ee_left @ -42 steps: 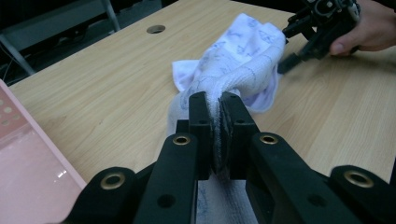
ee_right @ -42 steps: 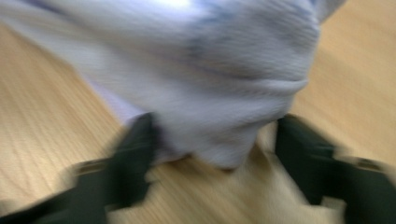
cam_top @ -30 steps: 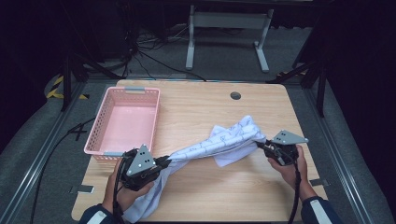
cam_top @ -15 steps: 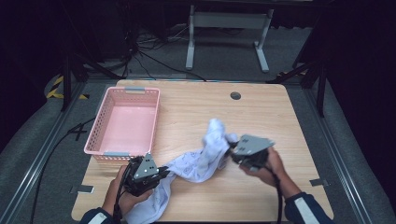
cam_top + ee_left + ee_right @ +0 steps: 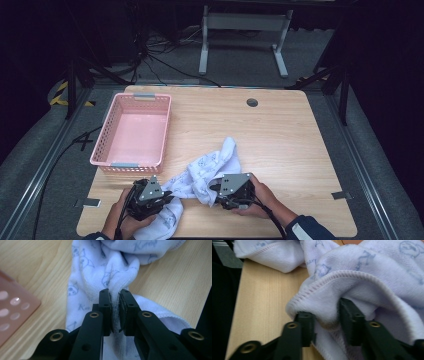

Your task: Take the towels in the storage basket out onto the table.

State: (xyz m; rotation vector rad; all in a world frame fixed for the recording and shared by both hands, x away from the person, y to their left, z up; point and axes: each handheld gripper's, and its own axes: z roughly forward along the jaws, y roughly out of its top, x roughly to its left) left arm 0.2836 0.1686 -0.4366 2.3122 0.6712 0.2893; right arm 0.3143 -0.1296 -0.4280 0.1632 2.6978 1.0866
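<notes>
My right gripper [image 5: 216, 190] has swung in from the table's right edge toward the middle since a second ago, so the towel [image 5: 210, 165] that was stretched between my hands now lies slack and bunched on the wood, in front of the pink basket [image 5: 131, 134]. My left gripper [image 5: 167, 194] sits near the front edge — its jaws are clamped tight on a gathered pleat of the cloth, as the left gripper view shows [image 5: 115, 312]. In the right gripper view the jaws [image 5: 325, 320] stand wider apart with a thick hemmed fold pinched between them; they grip the towel, though loosely by the look of it.

I judge that fold to be the risk: if I pull the two ends apart or lift quickly, the bulky hem could slide out of the right jaws. Part of the cloth also hangs over the front edge by my left hand [image 5: 127, 220] — its weight could drag the rest off the table [image 5: 300, 150].
</notes>
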